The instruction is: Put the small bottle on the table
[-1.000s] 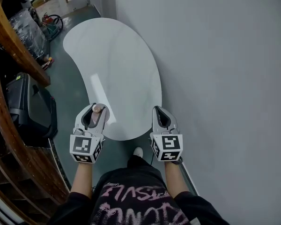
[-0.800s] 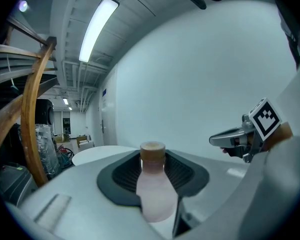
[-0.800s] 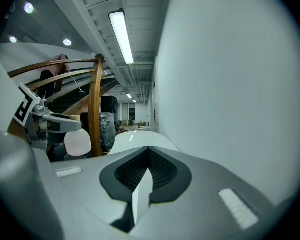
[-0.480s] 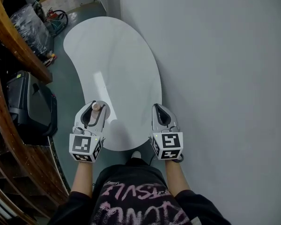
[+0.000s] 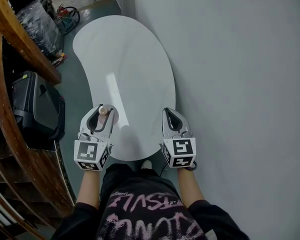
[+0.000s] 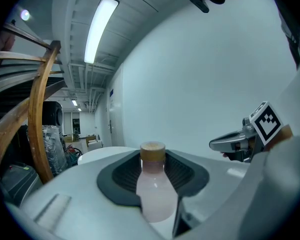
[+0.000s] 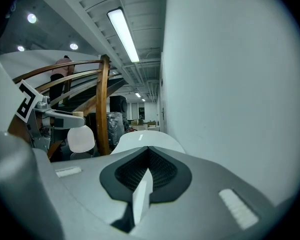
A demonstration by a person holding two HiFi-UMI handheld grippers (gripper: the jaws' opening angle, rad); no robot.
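Observation:
A small pale pink bottle [image 6: 154, 189] with a tan cap stands upright between the jaws of my left gripper [image 5: 103, 112], which is shut on it. From the head view only the bottle [image 5: 103, 111] cap shows, above the near left edge of the white kidney-shaped table [image 5: 125, 69]. In the right gripper view the bottle [image 7: 81, 138] hangs under the left gripper [image 7: 52, 115] at the left. My right gripper [image 5: 171, 115] is shut with nothing in it, over the table's near right edge beside the wall.
A grey wall [image 5: 240, 84] runs along the table's right side. A curved wooden stair rail [image 5: 12, 49] and a black case [image 5: 37, 109] stand to the left. Wrapped goods and boxes [image 5: 40, 24] lie on the floor beyond.
Both grippers have moved a little forward over the table's near edge as the person stepped closer. The bottle stays held in the left gripper.

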